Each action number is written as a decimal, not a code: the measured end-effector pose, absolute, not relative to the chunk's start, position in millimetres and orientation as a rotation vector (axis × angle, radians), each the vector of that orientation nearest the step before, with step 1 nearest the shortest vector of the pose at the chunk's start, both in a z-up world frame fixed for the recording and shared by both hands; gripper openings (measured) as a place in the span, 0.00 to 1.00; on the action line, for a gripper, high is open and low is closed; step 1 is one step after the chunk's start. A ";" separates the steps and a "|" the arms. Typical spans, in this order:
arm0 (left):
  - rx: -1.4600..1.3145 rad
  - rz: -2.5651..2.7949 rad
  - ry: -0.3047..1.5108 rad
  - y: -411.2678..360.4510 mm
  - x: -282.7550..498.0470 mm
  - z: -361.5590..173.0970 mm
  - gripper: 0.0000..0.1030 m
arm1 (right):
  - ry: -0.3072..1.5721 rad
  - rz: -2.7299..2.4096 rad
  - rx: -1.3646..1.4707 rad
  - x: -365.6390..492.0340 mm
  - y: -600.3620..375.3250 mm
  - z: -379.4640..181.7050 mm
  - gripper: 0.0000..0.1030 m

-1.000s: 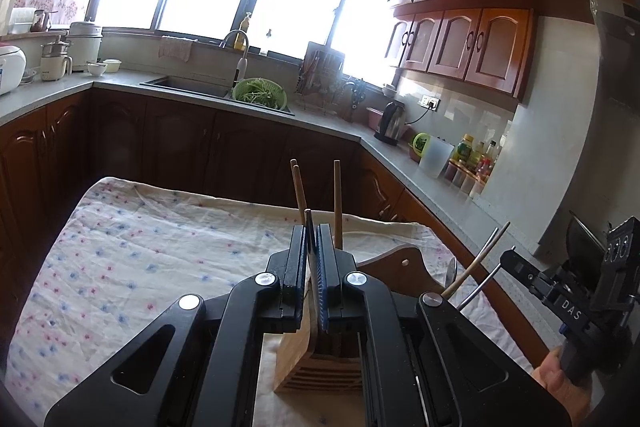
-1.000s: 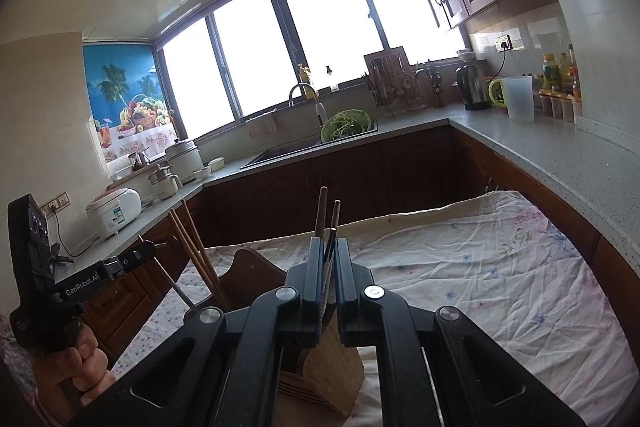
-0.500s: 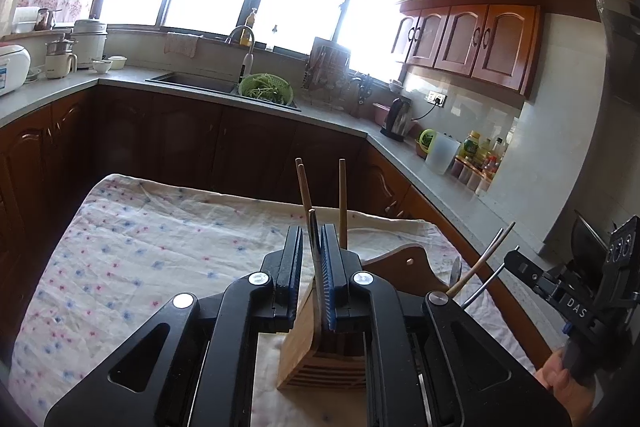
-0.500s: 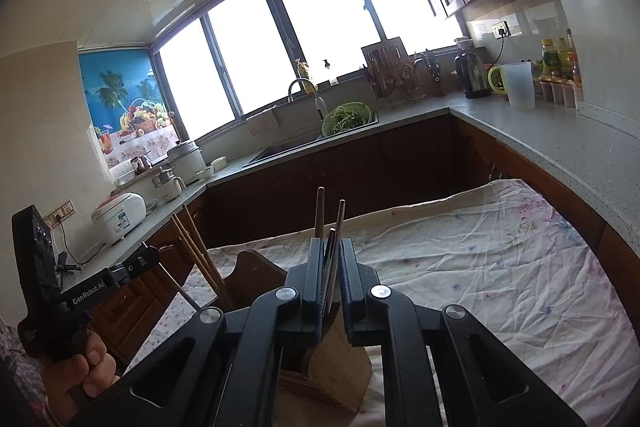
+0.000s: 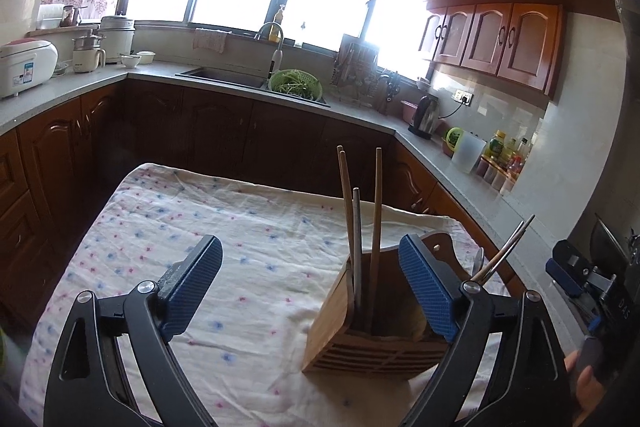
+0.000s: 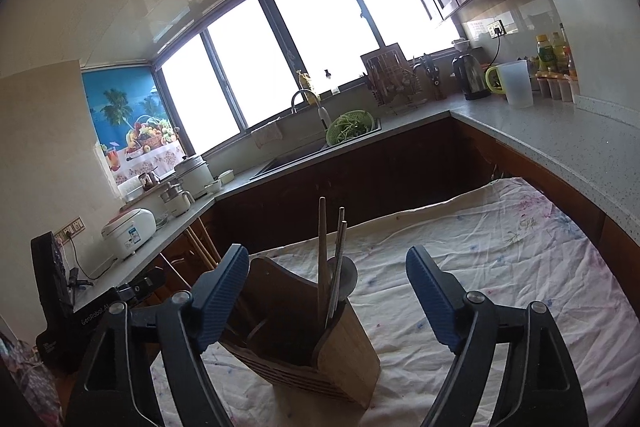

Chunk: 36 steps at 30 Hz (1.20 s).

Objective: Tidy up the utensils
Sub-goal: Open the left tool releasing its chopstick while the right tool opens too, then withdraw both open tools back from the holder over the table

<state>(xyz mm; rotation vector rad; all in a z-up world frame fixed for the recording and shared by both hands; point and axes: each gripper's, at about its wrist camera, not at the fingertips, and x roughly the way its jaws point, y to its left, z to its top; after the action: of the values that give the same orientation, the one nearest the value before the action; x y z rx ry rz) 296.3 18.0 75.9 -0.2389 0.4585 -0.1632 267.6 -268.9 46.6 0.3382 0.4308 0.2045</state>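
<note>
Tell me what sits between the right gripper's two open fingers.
In the right wrist view, the wooden utensil holder with chopsticks and a spoon stands between them, toward the left finger; floral cloth fills the rest.

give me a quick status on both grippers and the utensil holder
Left gripper open, empty. Right gripper open, empty. Chopsticks upright in wooden utensil holder. Nothing blocking.

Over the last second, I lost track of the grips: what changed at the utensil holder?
Both grippers opened: the left gripper and right gripper, each shut on a thin utensil a second ago, now have fingers spread wide and empty. The released utensils stand in the wooden holder with the chopsticks. The holder and floral cloth stayed put.
</note>
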 end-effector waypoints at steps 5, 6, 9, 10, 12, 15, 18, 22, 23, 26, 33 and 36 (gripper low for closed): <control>-0.232 -0.145 0.454 22.1 280.3 75.8 0.94 | 0.433 0.223 0.328 258.4 -263.3 49.0 0.87; -0.234 -0.141 0.454 23.4 276.4 75.7 0.94 | 0.435 0.225 0.326 256.1 -262.4 49.5 0.88; -0.238 -0.139 0.450 28.3 262.7 75.6 0.94 | 0.439 0.232 0.324 246.6 -260.7 50.8 0.88; -0.235 -0.132 0.447 29.3 257.4 75.4 0.94 | 0.440 0.237 0.324 243.5 -260.5 51.1 0.88; -0.227 -0.124 0.444 30.0 247.2 75.6 0.94 | 0.442 0.239 0.321 235.8 -259.3 51.7 0.89; -0.218 -0.124 0.447 31.9 229.8 74.4 0.94 | 0.446 0.246 0.317 223.8 -257.5 52.9 0.91; -0.234 -0.097 0.425 37.5 207.1 72.1 0.94 | 0.449 0.249 0.313 210.3 -256.4 53.2 0.93; -0.229 -0.069 0.408 39.6 183.0 71.6 0.99 | 0.445 0.242 0.287 190.2 -254.1 53.6 0.93; -0.221 -0.058 0.407 39.0 178.1 72.7 1.00 | 0.445 0.243 0.279 185.2 -253.3 54.1 0.93; -0.206 -0.072 0.380 35.7 162.1 78.5 1.00 | 0.446 0.247 0.257 171.2 -250.5 58.6 0.93; -0.190 -0.122 0.340 32.3 135.1 106.0 1.00 | 0.387 0.261 0.185 139.0 -244.0 92.2 0.97; -0.106 -0.117 0.343 21.6 121.6 105.6 1.00 | 0.338 0.266 0.157 121.3 -241.2 109.0 1.00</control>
<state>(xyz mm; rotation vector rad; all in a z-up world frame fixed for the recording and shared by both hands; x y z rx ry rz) 121.6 21.6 105.6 -0.1062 0.3428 -0.1169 121.3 -241.2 109.0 0.1574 0.3377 0.2663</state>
